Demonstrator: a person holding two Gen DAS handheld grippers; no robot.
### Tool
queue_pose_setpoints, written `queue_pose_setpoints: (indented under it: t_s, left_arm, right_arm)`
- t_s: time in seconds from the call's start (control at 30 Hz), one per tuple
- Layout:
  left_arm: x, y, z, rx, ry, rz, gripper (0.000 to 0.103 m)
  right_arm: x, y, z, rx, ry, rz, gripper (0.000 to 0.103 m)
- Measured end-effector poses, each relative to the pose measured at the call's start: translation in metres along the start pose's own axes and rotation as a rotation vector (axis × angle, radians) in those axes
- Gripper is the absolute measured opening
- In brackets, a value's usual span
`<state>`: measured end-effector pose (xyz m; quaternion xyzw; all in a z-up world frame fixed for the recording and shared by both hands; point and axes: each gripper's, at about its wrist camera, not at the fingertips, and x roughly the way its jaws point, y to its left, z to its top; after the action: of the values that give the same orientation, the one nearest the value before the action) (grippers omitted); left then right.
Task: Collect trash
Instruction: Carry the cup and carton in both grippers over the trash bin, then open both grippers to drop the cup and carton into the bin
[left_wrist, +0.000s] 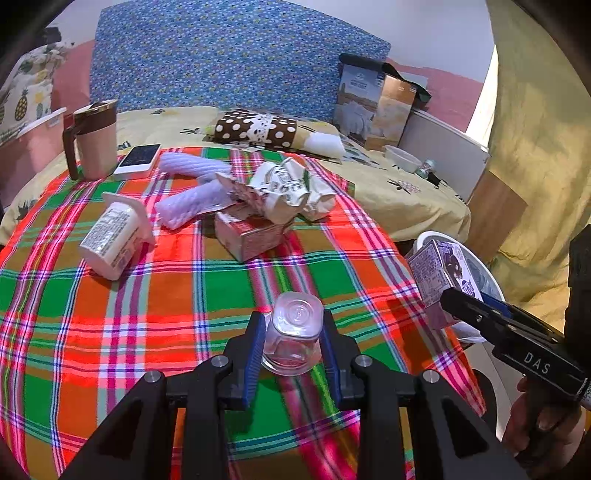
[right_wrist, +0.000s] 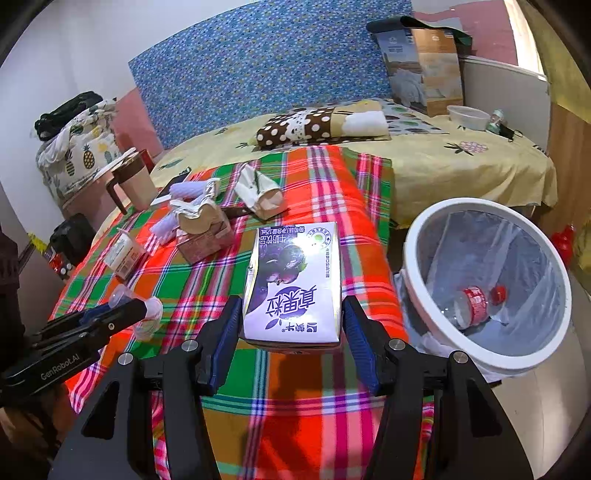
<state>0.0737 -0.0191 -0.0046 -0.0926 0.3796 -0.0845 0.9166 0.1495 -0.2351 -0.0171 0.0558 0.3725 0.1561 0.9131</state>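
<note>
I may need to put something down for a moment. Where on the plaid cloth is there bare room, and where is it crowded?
The near half of the plaid cloth is bare, between the yogurt cup, the red carton and the cloth's near edge. Its right strip beside the white bin is also bare. The far middle is crowded: foam sleeves and crumpled paper bags piled on the red carton.

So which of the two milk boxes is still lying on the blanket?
The red box in the middle of the blanket, under crumpled paper. The purple box is held up in the right gripper.
</note>
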Motion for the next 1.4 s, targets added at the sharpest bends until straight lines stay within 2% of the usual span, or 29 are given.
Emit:
queue_pose_setpoints:
  t_s: [0.23,0.6,1.23,1.4]
  left_arm:
    - [0.009,-0.023,0.006,0.041,0.008,-0.030,0.030]
    - [0.033,-0.072,0.022,0.124,0.012,-0.094,0.030]
    - [0.091,-0.184,0.039,0.286,0.056,-0.278,0.030]
    - [0.103,-0.204,0.039,0.310,0.067,-0.313,0.030]
  right_arm:
    - [-0.007,-0.019,-0.002,0.032,-0.018,-0.031,0.057]
    - [-0.025,-0.073,-0.006,0.127,-0.050,-0.137,0.057]
    - [-0.033,-0.134,-0.016,0.234,-0.035,-0.239,0.057]
    - [-0.035,-0.142,-0.019,0.244,-0.026,-0.249,0.057]
